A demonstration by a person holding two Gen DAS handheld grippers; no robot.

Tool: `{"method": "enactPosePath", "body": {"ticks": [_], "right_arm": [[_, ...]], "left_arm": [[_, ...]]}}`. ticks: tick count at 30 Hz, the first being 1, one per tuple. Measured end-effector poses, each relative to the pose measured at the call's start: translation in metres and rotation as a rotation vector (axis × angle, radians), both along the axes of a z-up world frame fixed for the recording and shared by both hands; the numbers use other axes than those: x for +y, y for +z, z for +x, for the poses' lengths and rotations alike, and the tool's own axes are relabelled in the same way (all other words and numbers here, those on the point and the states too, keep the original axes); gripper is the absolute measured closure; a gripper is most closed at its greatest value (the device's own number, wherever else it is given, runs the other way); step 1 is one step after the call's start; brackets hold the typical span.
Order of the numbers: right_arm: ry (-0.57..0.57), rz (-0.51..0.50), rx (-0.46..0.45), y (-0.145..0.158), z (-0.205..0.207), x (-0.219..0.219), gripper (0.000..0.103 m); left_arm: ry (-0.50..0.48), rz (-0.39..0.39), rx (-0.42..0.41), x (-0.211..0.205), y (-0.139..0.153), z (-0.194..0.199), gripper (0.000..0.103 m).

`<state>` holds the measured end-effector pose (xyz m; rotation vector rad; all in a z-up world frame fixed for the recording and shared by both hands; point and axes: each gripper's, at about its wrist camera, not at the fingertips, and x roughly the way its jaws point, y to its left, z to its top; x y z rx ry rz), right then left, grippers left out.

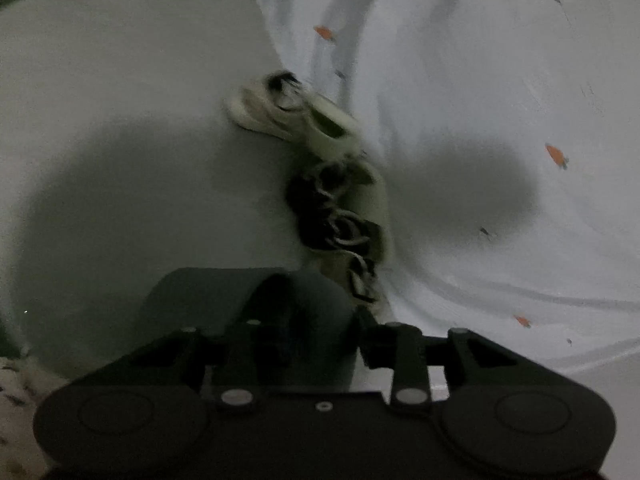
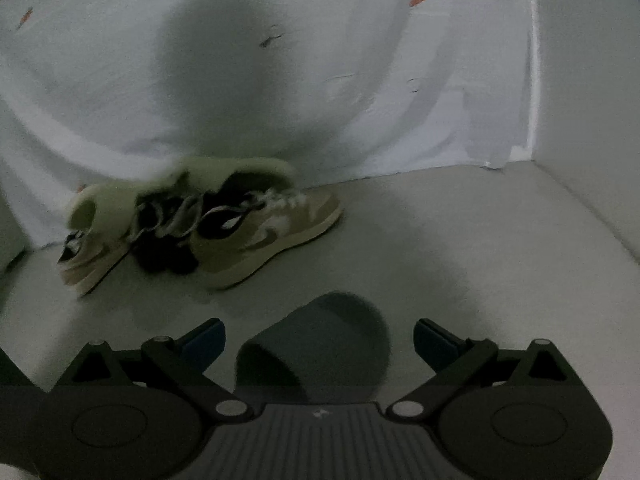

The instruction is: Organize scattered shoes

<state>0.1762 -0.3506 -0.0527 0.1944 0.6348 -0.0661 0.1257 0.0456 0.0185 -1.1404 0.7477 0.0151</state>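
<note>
Grey slipper point(image 2: 320, 344) between spread right gripper point(image 2: 318, 340) fingers, toe forward.

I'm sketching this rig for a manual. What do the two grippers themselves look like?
Both are matte black, with two round hubs and pivoting link bars fixed by silver pins. The right gripper has blue-padded jaws and a ribbed grey centre plate; the left gripper has a smooth plate. No cables or sleeves show.

Dim, blurred fisheye frames — heavy soft shadows, dark vignetted corners.

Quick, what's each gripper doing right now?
Left gripper: shut on a dark grey slipper.
Right gripper: open, straddling a dark grey slipper.
</note>
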Motion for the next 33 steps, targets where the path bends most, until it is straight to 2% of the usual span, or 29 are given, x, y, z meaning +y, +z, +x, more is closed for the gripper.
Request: {"method": "enactPosePath", "body": {"ticks": [7, 10, 12, 13, 14, 16, 20, 22, 24, 27, 29, 30, 33], "right_arm": [[-0.106, 0.006, -0.011, -0.001, 0.016, -0.019, 0.003], [-0.138, 0.026, 0.004, -0.001, 0.027, -0.028, 0.003], [-0.140, 0.028, 0.010, 0.000, 0.029, -0.029, 0.003], [-0.139, 0.027, 0.012, 0.000, 0.029, -0.029, 0.003], [-0.138, 0.025, 0.014, 0.000, 0.029, -0.029, 0.003], [-0.133, 0.017, 0.022, -0.002, 0.027, -0.028, 0.003], [-0.139, 0.017, 0.052, -0.008, 0.025, -0.028, 0.003], [-0.146, 0.021, 0.057, -0.008, 0.025, -0.029, 0.003], [-0.153, 0.024, 0.058, -0.008, 0.026, -0.031, 0.003], [-0.148, 0.025, 0.065, -0.010, 0.029, -0.031, 0.003], [-0.136, 0.023, 0.069, -0.010, 0.030, -0.029, 0.003], [-0.128, 0.021, 0.070, -0.010, 0.031, -0.028, 0.003], [-0.115, 0.011, 0.071, -0.010, 0.031, -0.028, 0.003]], "left_arm": [[-0.162, -0.108, -0.019, -0.022, -0.019, 0.071, 0.065], [-0.255, -0.188, -0.030, -0.042, -0.035, 0.094, 0.065], [-0.325, -0.188, -0.017, -0.058, -0.043, 0.108, 0.062], [-0.335, -0.178, -0.008, -0.062, -0.045, 0.110, 0.064], [-0.365, -0.180, -0.002, -0.069, -0.051, 0.114, 0.060], [-0.375, -0.173, 0.030, -0.072, -0.057, 0.115, 0.059], [-0.379, -0.090, 0.078, -0.067, -0.073, 0.116, 0.059], [-0.399, -0.034, 0.074, -0.065, -0.078, 0.118, 0.058], [-0.468, 0.135, 0.045, -0.068, -0.079, 0.122, 0.057], [-0.537, 0.435, 0.004, -0.078, -0.081, 0.126, 0.057], [-0.577, 0.595, -0.032, -0.083, -0.085, 0.128, 0.056], [-0.603, 0.669, -0.048, -0.086, -0.090, 0.130, 0.056], [-0.651, 0.802, -0.056, -0.087, -0.105, 0.136, 0.056]]}}
